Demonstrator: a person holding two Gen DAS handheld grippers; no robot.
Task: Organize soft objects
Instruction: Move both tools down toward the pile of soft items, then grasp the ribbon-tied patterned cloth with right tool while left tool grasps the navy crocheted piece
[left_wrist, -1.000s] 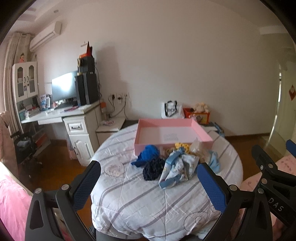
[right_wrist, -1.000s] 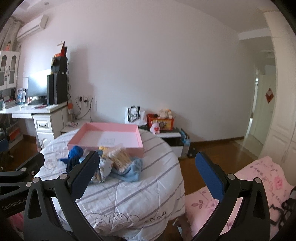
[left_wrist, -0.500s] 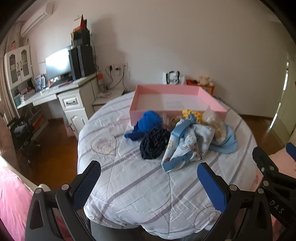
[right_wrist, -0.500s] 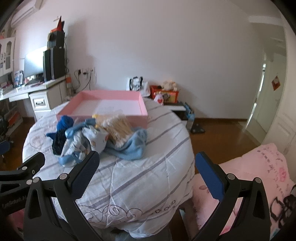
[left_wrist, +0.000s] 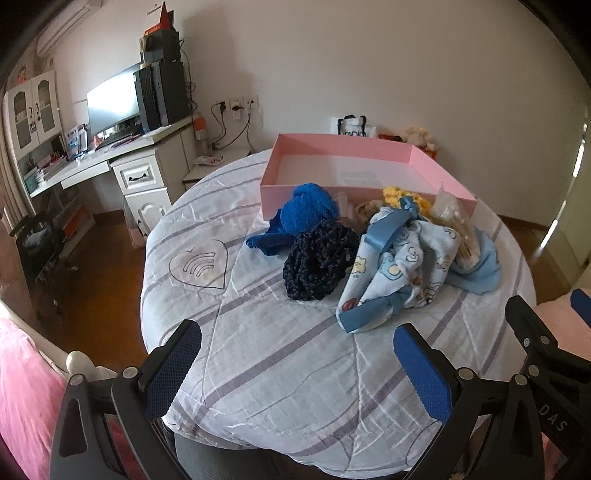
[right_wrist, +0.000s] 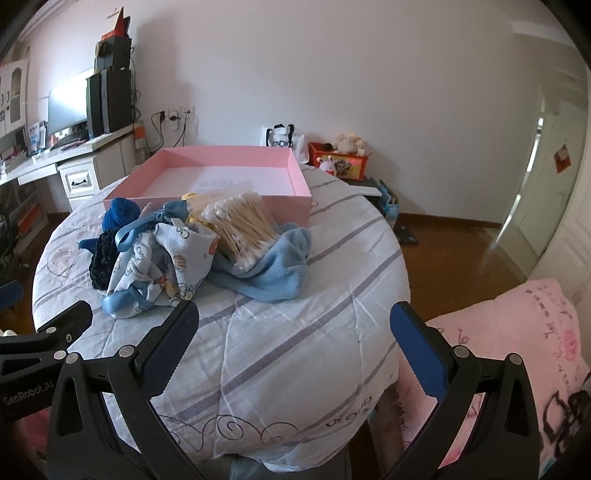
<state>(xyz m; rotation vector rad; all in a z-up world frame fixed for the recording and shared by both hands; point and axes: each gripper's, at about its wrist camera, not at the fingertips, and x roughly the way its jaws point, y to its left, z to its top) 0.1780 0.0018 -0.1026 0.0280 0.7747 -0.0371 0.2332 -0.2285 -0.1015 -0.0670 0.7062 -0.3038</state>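
Observation:
A pile of soft things lies on the round table (left_wrist: 280, 354) in front of an open pink box (left_wrist: 354, 162). It holds a bright blue knit (left_wrist: 306, 210), a dark navy knit (left_wrist: 317, 262), a printed baby cloth with blue ribbon (left_wrist: 402, 258), a light blue towel (right_wrist: 277, 266) and a bag of cotton swabs (right_wrist: 243, 221); something yellow (left_wrist: 402, 194) lies behind. My left gripper (left_wrist: 295, 358) is open and empty, near the table's front edge, short of the pile. My right gripper (right_wrist: 295, 339) is open and empty, right of the left one.
The table wears a white quilt with grey stripes (right_wrist: 295, 350). A white desk with monitor (left_wrist: 110, 107) stands at the left. A pink bed (right_wrist: 517, 350) is at the right. A white bag (right_wrist: 280, 138) and an orange toy box (right_wrist: 340, 162) stand behind.
Both grippers have moved forward and tilted down toward the table; the pile and box look larger and closer. Both stay open and empty.

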